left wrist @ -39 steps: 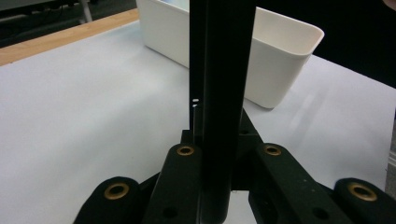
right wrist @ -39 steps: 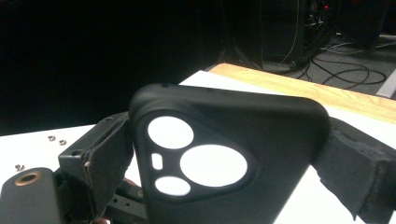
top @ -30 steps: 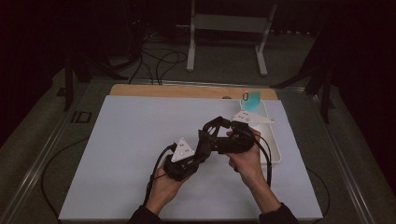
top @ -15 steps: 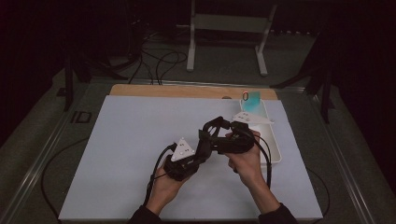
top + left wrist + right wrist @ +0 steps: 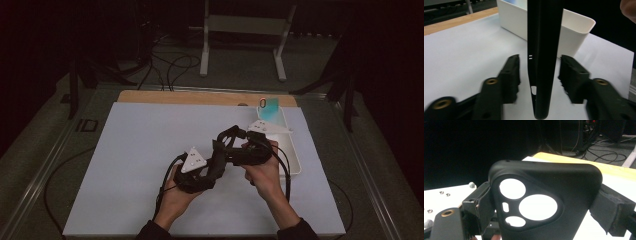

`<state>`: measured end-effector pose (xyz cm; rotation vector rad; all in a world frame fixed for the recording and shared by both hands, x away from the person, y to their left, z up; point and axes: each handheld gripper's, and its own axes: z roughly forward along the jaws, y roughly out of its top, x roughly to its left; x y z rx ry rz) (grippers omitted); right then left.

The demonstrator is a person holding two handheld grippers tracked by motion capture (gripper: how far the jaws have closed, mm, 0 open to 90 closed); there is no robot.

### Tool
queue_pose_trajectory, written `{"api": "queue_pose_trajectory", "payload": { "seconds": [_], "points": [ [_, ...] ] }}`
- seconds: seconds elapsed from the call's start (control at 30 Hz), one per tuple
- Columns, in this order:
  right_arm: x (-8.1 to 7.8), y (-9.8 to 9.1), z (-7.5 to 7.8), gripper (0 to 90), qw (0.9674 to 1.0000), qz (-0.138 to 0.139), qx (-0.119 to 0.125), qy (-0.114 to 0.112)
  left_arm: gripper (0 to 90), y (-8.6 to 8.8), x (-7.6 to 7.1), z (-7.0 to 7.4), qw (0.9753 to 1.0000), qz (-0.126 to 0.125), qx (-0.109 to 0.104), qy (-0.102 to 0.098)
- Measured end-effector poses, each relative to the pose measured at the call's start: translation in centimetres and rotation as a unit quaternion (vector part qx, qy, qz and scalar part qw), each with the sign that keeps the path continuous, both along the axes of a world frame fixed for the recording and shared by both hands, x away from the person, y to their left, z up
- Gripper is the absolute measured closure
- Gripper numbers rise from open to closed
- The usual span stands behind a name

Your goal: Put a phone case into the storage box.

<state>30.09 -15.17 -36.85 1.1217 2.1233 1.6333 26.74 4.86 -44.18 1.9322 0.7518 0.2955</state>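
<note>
Two sets of jaws meet at one black phone case [image 5: 544, 207], but just one set grips it now: the right gripper [image 5: 544, 202] clamps the case across its width, pads pressed on both edges, camera cutouts facing its lens. The left gripper [image 5: 539, 80] has just been opening its jaws; in its own view the case [image 5: 543, 57] stands edge-on between the pads with daylight on either side, so they no longer press it. I judge this a handover, the case now resting with the right hand alone, above the counter [image 5: 150, 150] near its right side. Just beyond stands a white bin [image 5: 574, 32]; its inside is hidden here, and in the high view something teal [image 5: 270, 106] shows at the bin's far end.
</note>
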Motion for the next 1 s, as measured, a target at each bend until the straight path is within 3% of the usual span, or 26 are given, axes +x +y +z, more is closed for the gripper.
{"api": "queue_pose_trajectory", "payload": {
  "seconds": [0.33, 0.7, 1.0],
  "points": [
    [0.0, -0.4, -0.2, 14.0, 1.0000, -0.003, -0.003, -0.001, 14.7, 0.6, -0.2, 0.4, 0.9994, 0.030, -0.003, -0.014],
    [-0.1, -0.5, -0.4, 14.0, 1.0000, -0.003, -0.004, 0.001, 2.1, 1.7, -0.2, 0.9, 0.9990, 0.039, -0.004, -0.024],
    [0.0, -0.7, -0.5, 14.0, 1.0000, -0.004, -0.004, 0.000, 0.0, 2.8, -0.2, 0.8, 0.9978, 0.053, 0.010, -0.037]
  ]
}}
